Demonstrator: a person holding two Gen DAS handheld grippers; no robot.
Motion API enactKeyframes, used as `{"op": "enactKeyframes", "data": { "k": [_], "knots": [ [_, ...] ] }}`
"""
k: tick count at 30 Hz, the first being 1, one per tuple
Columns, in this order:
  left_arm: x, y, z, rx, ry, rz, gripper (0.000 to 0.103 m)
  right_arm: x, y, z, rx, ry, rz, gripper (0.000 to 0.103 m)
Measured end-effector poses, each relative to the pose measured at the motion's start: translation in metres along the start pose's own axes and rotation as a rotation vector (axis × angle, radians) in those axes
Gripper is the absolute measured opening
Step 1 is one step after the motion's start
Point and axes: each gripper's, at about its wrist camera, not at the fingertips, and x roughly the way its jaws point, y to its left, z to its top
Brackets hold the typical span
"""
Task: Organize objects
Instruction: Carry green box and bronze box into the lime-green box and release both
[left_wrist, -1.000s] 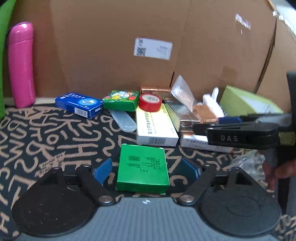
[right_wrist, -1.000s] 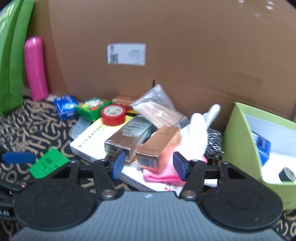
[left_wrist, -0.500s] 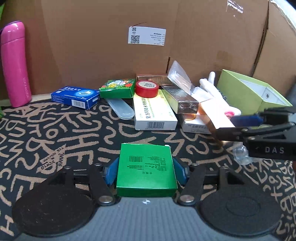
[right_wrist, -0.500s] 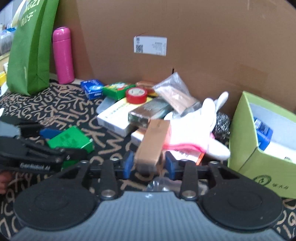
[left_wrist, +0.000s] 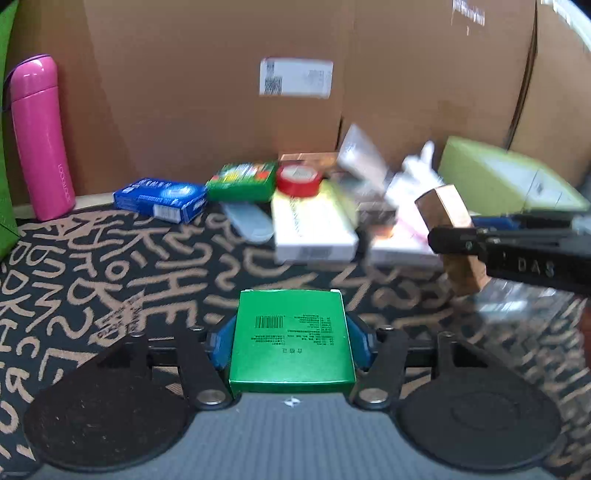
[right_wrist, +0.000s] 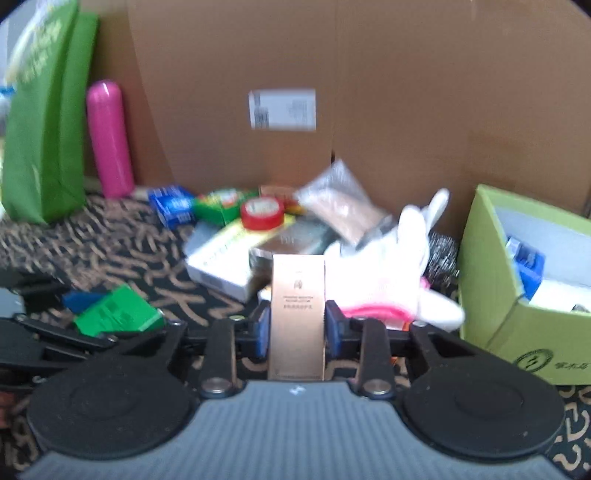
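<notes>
Now both grippers have a box each, so the step in hand is the pick-up, about done. The green box (left_wrist: 291, 341) sits flat between the left gripper's (left_wrist: 291, 345) blue fingers (left_wrist: 218, 345), which press on its two sides and are closing a last bit; it looks clear of the patterned cloth (left_wrist: 110, 266) on the desk. The copper box (right_wrist: 298, 317) stands on end between the right gripper's (right_wrist: 297, 330) fingers (right_wrist: 261, 328), which are closing onto its narrow sides and already touch them. From the left wrist view this box hangs tilted in the air, in front of the bin.

The lime bin (right_wrist: 517, 332), open at the top and already holding a blue item, is the landmark. Left of it lies the pile: a white glove (right_wrist: 399, 258), a clear bag (right_wrist: 340, 206), a red tape roll (right_wrist: 261, 212), a white carton (right_wrist: 221, 258), then a floral green box (right_wrist: 221, 203) and a blue box (right_wrist: 171, 205) further left. Furthest from it, a pink flask (right_wrist: 109, 140) and a green bag (right_wrist: 44, 122) stand against the cardboard wall (right_wrist: 406, 92).

Likely next move: carry the copper box right, over the bin's rim, then part the fingers. That needs it lifted above the near wall and clear of the glove. The green box has the longer way to go and should wait so the grippers do not cross.
</notes>
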Motion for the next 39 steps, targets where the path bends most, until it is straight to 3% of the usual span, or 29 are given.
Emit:
{"op": "enactKeyframes", "data": {
  "k": [4, 9, 14, 17, 24, 32, 34, 35, 36, 37, 39],
  "knots": [
    [-0.023, -0.023, 0.025, 0.001, -0.073, -0.079, 0.063, -0.036, -0.019, 0.013, 0.034, -0.093, 0.035, 0.030],
    [-0.037, -0.074, 0.069, 0.038, -0.145, -0.207, 0.063, -0.085, -0.063, 0.031, 0.071, -0.195, -0.009, 0.030],
    [-0.026, -0.142, 0.111, 0.086, -0.165, -0.332, 0.063, -0.119, -0.127, 0.041, 0.097, -0.234, -0.156, 0.030],
    [-0.003, -0.181, 0.130, 0.101, -0.138, -0.381, 0.063, -0.126, -0.166, 0.043, 0.116, -0.229, -0.247, 0.030],
    [0.073, -0.256, 0.149, 0.179, -0.074, -0.384, 0.063, -0.094, -0.249, 0.034, 0.138, -0.129, -0.380, 0.030],
    [0.150, -0.287, 0.153, 0.202, -0.004, -0.343, 0.064, -0.039, -0.306, 0.021, 0.197, -0.028, -0.366, 0.030],
    [0.159, -0.286, 0.152, 0.176, -0.025, -0.336, 0.079, -0.027, -0.312, 0.017, 0.192, -0.006, -0.370, 0.030],
    [0.159, -0.283, 0.151, 0.164, -0.027, -0.325, 0.095, -0.021, -0.314, 0.015, 0.187, 0.007, -0.372, 0.037],
    [0.161, -0.282, 0.150, 0.150, -0.027, -0.313, 0.097, -0.018, -0.316, 0.012, 0.179, 0.014, -0.375, 0.043],
    [0.160, -0.282, 0.149, 0.142, -0.026, -0.311, 0.097, -0.021, -0.315, 0.005, 0.162, 0.007, -0.380, 0.059],
    [0.159, -0.280, 0.149, 0.135, -0.021, -0.315, 0.097, -0.024, -0.305, 0.003, 0.132, -0.009, -0.357, 0.069]
  ]
}}
